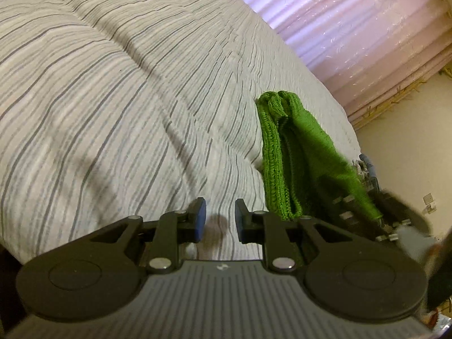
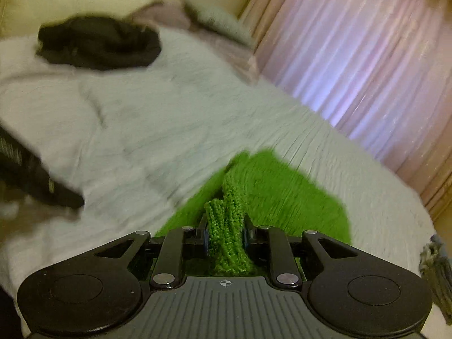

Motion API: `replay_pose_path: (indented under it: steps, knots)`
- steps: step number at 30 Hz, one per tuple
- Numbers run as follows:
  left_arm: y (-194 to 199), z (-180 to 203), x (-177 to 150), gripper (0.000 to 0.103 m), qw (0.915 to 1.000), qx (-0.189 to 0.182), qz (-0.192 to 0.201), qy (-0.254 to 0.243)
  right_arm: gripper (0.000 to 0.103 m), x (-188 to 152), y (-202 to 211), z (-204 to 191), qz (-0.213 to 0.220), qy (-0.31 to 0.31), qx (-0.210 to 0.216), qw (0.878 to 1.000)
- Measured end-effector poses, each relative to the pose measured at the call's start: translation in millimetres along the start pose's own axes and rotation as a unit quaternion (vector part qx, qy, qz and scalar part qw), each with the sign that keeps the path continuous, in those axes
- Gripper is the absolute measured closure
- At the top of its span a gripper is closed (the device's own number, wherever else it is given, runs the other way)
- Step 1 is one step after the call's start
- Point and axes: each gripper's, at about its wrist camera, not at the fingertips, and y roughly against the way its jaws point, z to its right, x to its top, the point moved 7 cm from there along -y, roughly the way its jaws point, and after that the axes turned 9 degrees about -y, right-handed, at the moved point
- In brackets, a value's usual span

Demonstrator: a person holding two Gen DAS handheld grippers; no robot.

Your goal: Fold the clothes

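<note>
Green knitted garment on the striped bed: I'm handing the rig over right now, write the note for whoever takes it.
Right gripper: shut on a bunched edge of the green knitted garment, which trails onto the grey-striped bedspread.
Left gripper: open, empty, over the bedspread beside the garment.
Dark crumpled garment lies farther up the bed, unfolded.
Done: green piece looks doubled over; the view is blurred.
Left: lay it flat, finish its fold, then probably the dark one.
</note>
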Motion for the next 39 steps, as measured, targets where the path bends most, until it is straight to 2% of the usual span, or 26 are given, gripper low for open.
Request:
replay_pose_path:
  steps: [2,3,9,11,14,15,16,17,19,21,22,23,24,25,26,27,28,30,31,32,33,34,35,36,38,39]
  knots:
    - [1.6,-0.4,-0.8,0.086,1.0000,0.000,0.001,-0.003,0.083,14.0,6.9,-2.7,0.031,0.010,0.000,0.999]
    - [1.1,-0.4,-1.3,0.086,1.0000,0.000,0.001,-0.002,0.083,15.5,9.2,-5.2,0.032,0.011,0.003,0.999]
    - [1.3,-0.2,-3.6,0.086,1.0000,0.002,0.002,0.000,0.083,-10.5,13.4,-24.1,0.007,0.013,0.031,0.999]
    - [2.2,0.5,-4.9,0.086,1.0000,0.006,0.001,0.000,0.083,-19.8,1.8,-30.3,-0.017,0.026,0.038,0.999]
    - [4.2,4.0,-5.9,0.086,0.9999,0.013,0.000,-0.007,0.051,-33.2,-9.2,-38.3,-0.055,0.050,0.049,0.996]
    - [5.6,5.7,-6.2,0.086,0.9998,0.016,0.000,-0.011,0.031,-33.9,-5.3,-39.2,-0.058,0.050,0.055,0.996]
    - [6.4,6.2,-6.8,0.086,0.9998,0.016,0.000,-0.011,0.021,-30.2,2.5,-38.4,-0.054,0.035,0.069,0.996]
    - [7.2,6.7,-7.4,0.086,0.9998,0.017,0.001,-0.012,0.017,-25.4,11.6,-35.3,-0.046,0.013,0.085,0.995]
    - [8.2,7.0,-7.9,0.086,0.9998,0.017,0.000,-0.011,0.017,-15.3,31.3,-21.4,-0.022,-0.041,0.106,0.993]
    - [9.6,8.3,-7.3,0.086,0.9998,0.018,0.001,-0.011,0.018,-13.1,42.8,5.4,-0.012,-0.114,0.096,0.989]
    - [10.8,9.2,-7.1,0.086,0.9998,0.018,0.002,-0.012,0.018,-15.4,47.3,25.8,-0.011,-0.165,0.090,0.982]
    - [11.8,10.0,-6.9,0.086,0.9998,0.018,0.003,-0.013,0.018,-21.3,51.9,50.1,-0.010,-0.227,0.085,0.970]
    - [12.0,10.3,-6.6,0.086,0.9997,0.018,0.003,-0.013,0.018,-30.6,56.5,75.9,-0.011,-0.296,0.079,0.952]
    - [12.1,10.5,-6.4,0.085,0.9997,0.019,0.003,-0.013,0.018,-41.4,60.1,100.7,-0.013,-0.362,0.072,0.929]
    - [12.1,10.8,-6.2,0.085,0.9997,0.019,0.003,-0.013,0.018,-56.5,61.5,121.6,-0.021,-0.427,0.070,0.901]
    - [11.4,11.3,-6.1,0.085,0.9997,0.020,0.002,-0.012,0.018,-74.4,61.6,138.9,-0.037,-0.495,0.076,0.865]
    - [10.7,12.1,-6.0,0.085,0.9997,0.020,0.002,-0.011,0.018,-92.2,60.8,153.5,-0.053,-0.561,0.085,0.822]
    - [8.6,14.7,-5.4,0.085,0.9997,0.021,-0.001,-0.012,0.018,-126.5,54.5,162.9,-0.074,-0.688,0.123,0.712]
    - [8.7,16.4,-5.1,0.085,0.9997,0.022,-0.002,-0.013,0.018,-137.3,50.0,160.3,-0.079,-0.729,0.145,0.664]
    - [8.6,18.8,-4.9,0.085,0.9996,0.022,-0.002,-0.015,0.018,-142.7,45.4,156.6,-0.079,-0.753,0.156,0.634]
    - [8.6,21.2,-4.9,0.085,0.9996,0.021,-0.002,-0.017,0.018,-144.7,40.6,153.0,-0.077,-0.765,0.158,0.620]
    - [9.0,23.3,-5.0,0.085,0.9996,0.021,-0.002,-0.020,0.018,-143.3,35.5,150.7,-0.074,-0.768,0.157,0.617]
    - [9.2,25.4,-5.1,0.085,0.9995,0.021,-0.003,-0.022,0.023,-139.8,30.2,149.6,-0.071,-0.765,0.160,0.619]
    - [8.8,26.8,-5.4,0.085,0.9995,0.022,-0.004,-0.023,0.034,-136.5,24.6,147.5,-0.072,-0.762,0.161,0.624]
    - [7.5,28.3,-6.2,0.085,0.9994,0.026,-0.007,-0.024,0.050,-131.6,13.2,140.4,-0.085,-0.750,0.157,0.636]
    - [6.6,28.9,-6.3,0.085,0.9993,0.028,-0.009,-0.024,0.059,-130.5,9.3,137.5,-0.087,-0.748,0.160,0.638]
